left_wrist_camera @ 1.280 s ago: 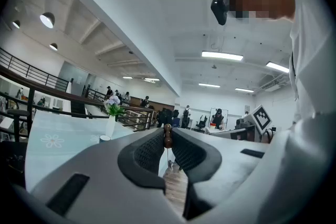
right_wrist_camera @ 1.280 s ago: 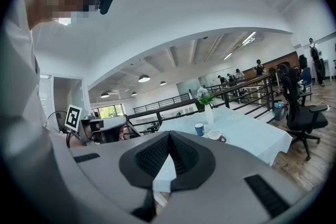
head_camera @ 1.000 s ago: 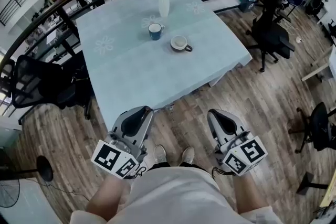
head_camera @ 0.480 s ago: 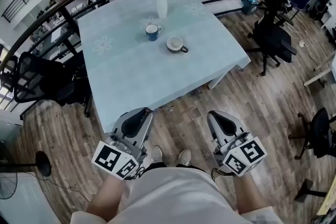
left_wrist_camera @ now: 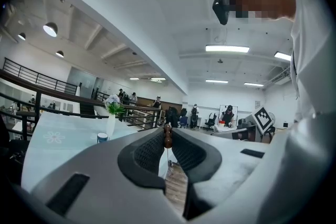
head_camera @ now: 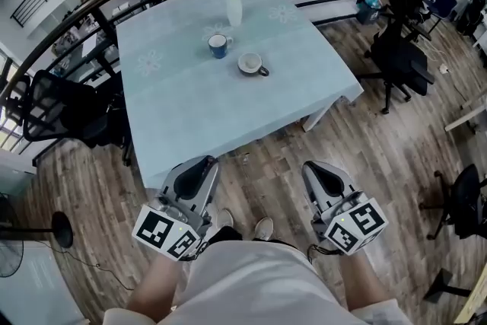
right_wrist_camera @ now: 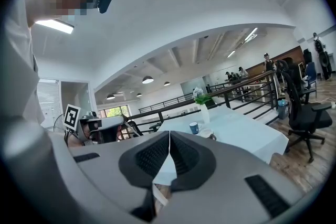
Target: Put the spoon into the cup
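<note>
The blue cup (head_camera: 219, 46) stands far out on the pale blue table (head_camera: 190, 110), with a white cup on a saucer (head_camera: 249, 63) beside it. My left gripper (head_camera: 204, 161) hangs at the table's near edge, far short of both cups. Its jaws are shut on a small brown knobbed end (left_wrist_camera: 168, 136), which looks like the spoon's handle; the remainder of the spoon is hidden. In the left gripper view the blue cup (left_wrist_camera: 103, 137) is small and far off to the left. My right gripper (head_camera: 313, 165) is over the floor, shut, nothing between its pads (right_wrist_camera: 169, 136).
A white vase of flowers (head_camera: 233, 4) stands behind the cups. A dark railing (head_camera: 99, 7) runs round the table's far sides. A black chair (head_camera: 57, 114) sits at the left and office chairs (head_camera: 396, 57) at the right. Wooden floor (head_camera: 365, 141) lies under me.
The table and cups have drifted slightly left in the head view as I step along. Both grippers keep their places in the picture and their jaws are unchanged.
</note>
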A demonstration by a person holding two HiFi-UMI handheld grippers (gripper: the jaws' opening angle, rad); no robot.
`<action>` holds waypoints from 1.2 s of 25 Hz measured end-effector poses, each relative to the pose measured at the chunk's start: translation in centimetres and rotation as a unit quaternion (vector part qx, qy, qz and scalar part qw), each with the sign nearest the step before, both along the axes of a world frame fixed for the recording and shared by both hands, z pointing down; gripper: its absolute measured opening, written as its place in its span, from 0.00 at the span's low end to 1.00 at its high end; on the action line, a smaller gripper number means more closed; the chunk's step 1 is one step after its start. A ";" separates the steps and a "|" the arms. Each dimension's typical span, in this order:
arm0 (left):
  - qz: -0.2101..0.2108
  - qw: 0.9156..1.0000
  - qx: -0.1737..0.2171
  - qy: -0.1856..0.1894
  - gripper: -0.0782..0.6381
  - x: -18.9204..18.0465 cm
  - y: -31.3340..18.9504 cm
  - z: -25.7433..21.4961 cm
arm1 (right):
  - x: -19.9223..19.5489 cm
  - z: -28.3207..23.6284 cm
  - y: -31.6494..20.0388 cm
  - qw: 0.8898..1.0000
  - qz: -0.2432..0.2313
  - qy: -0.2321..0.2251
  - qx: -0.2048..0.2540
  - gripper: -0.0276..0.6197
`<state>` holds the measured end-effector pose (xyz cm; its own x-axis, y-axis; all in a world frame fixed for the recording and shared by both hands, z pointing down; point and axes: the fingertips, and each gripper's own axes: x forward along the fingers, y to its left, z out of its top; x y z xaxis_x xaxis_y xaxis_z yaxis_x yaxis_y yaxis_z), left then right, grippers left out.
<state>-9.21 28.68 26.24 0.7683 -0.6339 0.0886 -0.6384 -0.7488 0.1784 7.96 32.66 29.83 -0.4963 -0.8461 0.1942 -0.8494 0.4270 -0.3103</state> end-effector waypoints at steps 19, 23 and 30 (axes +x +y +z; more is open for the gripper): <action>-0.011 1.000 -0.001 0.006 0.19 1.8 -5.3 1.6 | 2.4 1.7 -5.1 1.000 0.002 0.004 -0.005 0.08; -0.010 1.000 -0.009 0.008 0.19 1.8 -8.0 2.7 | 2.4 2.6 -7.7 1.000 0.003 0.006 -0.014 0.08; -0.005 1.000 -0.023 0.008 0.19 1.2 -14.5 4.3 | 1.5 4.1 -14.0 1.000 0.004 0.009 -0.028 0.08</action>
